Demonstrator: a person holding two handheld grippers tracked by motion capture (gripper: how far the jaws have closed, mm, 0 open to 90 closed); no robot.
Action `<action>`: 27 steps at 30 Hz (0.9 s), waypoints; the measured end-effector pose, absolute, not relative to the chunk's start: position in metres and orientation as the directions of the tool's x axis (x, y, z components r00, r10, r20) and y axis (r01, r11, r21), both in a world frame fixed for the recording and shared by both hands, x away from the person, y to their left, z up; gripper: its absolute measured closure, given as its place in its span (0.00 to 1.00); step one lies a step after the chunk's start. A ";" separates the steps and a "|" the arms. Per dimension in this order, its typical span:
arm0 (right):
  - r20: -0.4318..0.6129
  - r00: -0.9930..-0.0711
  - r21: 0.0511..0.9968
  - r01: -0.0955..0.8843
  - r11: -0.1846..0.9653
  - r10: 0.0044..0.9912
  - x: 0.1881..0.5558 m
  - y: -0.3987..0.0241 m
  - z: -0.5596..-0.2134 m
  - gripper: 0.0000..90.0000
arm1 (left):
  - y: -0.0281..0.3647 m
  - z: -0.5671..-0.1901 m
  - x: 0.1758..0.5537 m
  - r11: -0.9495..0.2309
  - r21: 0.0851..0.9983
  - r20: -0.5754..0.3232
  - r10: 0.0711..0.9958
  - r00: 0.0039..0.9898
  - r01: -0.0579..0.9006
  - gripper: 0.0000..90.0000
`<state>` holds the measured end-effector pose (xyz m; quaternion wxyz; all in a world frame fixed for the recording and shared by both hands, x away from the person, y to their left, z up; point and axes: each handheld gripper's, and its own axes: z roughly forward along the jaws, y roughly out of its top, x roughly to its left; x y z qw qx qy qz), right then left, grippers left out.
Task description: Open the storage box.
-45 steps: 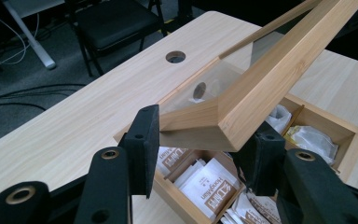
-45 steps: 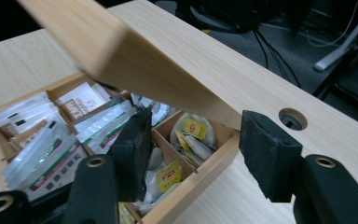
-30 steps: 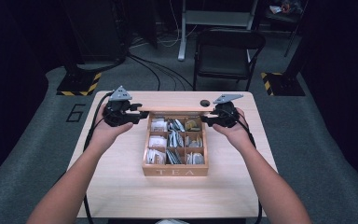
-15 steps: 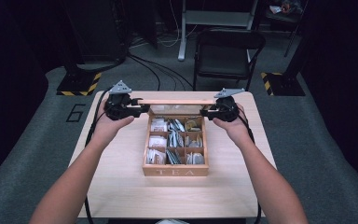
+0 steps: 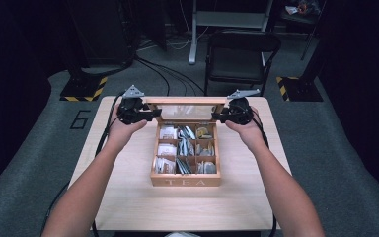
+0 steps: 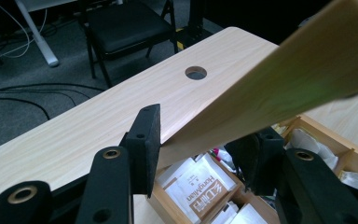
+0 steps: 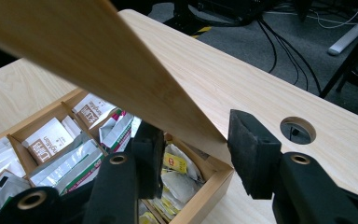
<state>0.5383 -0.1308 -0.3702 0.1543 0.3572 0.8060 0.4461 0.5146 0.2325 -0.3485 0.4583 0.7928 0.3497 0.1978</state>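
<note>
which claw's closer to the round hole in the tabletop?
Right. The right claw, jaws just closing on a corner of the tea box lid, sits beside the hole; the left claw holds the lid's opposite corner, farther away.

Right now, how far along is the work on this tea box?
Done: the lid stands raised, and the tea box compartments lie exposed. In hand: the left tool and right tool straddle the lid's side edges. The right jaws have just been closing around it, but I cannot tell whether either tool pinches it. Left: probably settling the lid and letting go.
</note>
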 end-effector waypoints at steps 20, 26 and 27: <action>0.075 -0.679 0.834 0.444 0.327 0.730 0.548 -0.129 -0.367 0.64 | 0.233 -0.377 0.538 -0.343 0.848 -0.001 0.762 0.648 0.405 0.67; 0.085 -0.673 0.835 0.450 0.316 0.735 0.552 -0.129 -0.366 0.64 | 0.234 -0.378 0.541 -0.343 0.854 0.007 0.761 0.649 0.392 0.69; 0.087 -0.672 0.837 0.450 0.312 0.736 0.553 -0.129 -0.366 0.62 | 0.234 -0.378 0.541 -0.335 0.857 0.002 0.761 0.649 0.391 0.69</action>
